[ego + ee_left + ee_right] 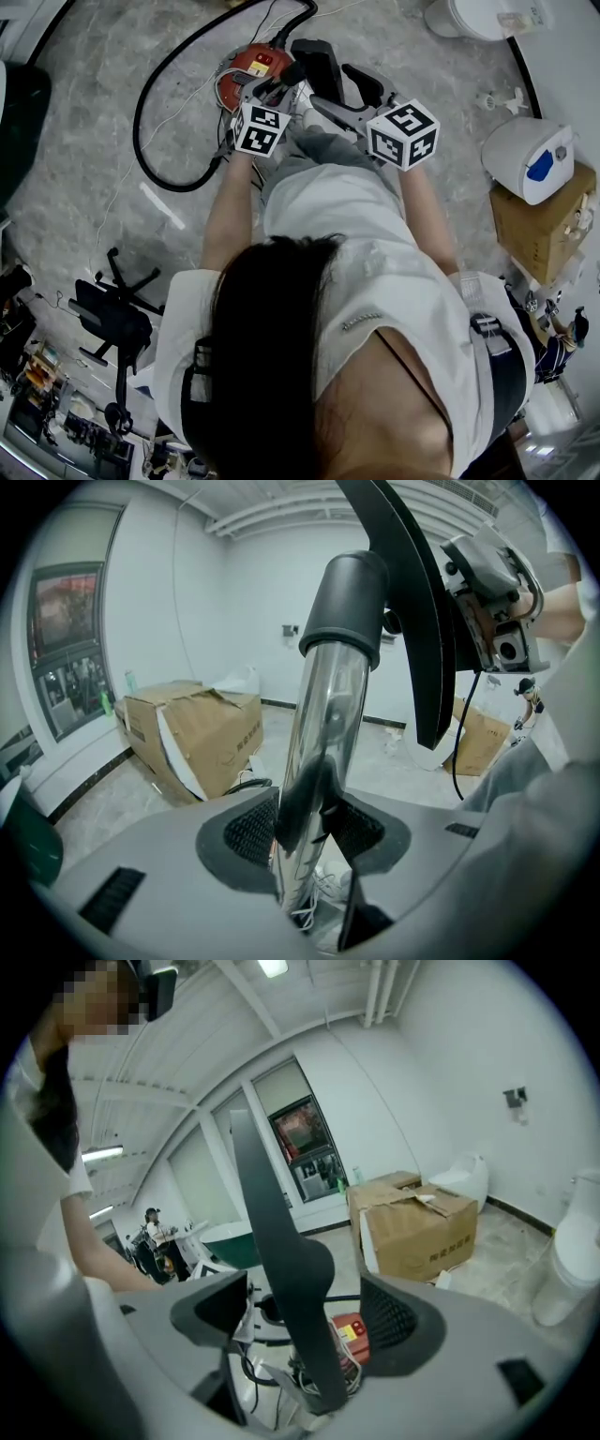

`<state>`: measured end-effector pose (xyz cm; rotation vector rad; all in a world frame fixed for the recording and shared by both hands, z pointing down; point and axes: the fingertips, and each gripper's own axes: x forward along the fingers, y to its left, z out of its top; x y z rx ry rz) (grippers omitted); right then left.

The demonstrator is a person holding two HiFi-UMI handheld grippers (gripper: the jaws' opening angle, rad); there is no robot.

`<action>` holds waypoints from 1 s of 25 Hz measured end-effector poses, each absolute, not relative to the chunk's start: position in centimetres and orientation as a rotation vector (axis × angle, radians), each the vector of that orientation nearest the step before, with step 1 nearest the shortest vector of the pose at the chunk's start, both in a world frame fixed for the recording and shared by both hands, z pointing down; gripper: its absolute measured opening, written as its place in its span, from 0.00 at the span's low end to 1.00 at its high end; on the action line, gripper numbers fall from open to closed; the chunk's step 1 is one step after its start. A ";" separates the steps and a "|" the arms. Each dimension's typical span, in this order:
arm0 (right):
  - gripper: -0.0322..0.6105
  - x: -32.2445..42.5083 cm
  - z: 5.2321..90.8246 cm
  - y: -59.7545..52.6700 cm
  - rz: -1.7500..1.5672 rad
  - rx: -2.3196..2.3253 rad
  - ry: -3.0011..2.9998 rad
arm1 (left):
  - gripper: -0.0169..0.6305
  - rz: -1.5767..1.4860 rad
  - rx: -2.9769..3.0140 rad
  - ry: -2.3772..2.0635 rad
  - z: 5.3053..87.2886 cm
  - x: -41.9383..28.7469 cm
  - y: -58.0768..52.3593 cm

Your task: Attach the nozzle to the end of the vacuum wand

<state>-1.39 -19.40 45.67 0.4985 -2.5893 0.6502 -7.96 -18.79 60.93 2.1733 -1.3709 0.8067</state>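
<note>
**Both grippers at the wand: left gripper [314, 832] clamped, right gripper [305, 1312] slack**

The nozzle [286, 1269], a long black blade, stands between the right gripper's jaws. Its pads sit apart on either side and do not press it. Just beside the nozzle, the chrome vacuum wand [323, 761] runs up through the left gripper's jaws, which squeeze it from both sides. A black collar [345, 602] caps the wand's upper end. Whether nozzle and collar are joined cannot be told. Below both grippers, on the grey floor [84, 103], sits the red vacuum body [251, 67]. A cardboard box [192, 738] stands further off, near the wall.
</note>
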 end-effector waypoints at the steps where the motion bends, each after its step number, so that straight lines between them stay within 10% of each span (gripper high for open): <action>1: 0.61 -1.3 45.3 -19.5 0.671 0.498 -2.612 | 0.27 0.807 2.172 -1.372 60.9 -7.9 -18.8; 25: 0.65 -1.1 44.1 -19.4 0.750 0.490 -2.742 | 0.33 0.741 2.134 -1.420 60.2 -8.7 -18.0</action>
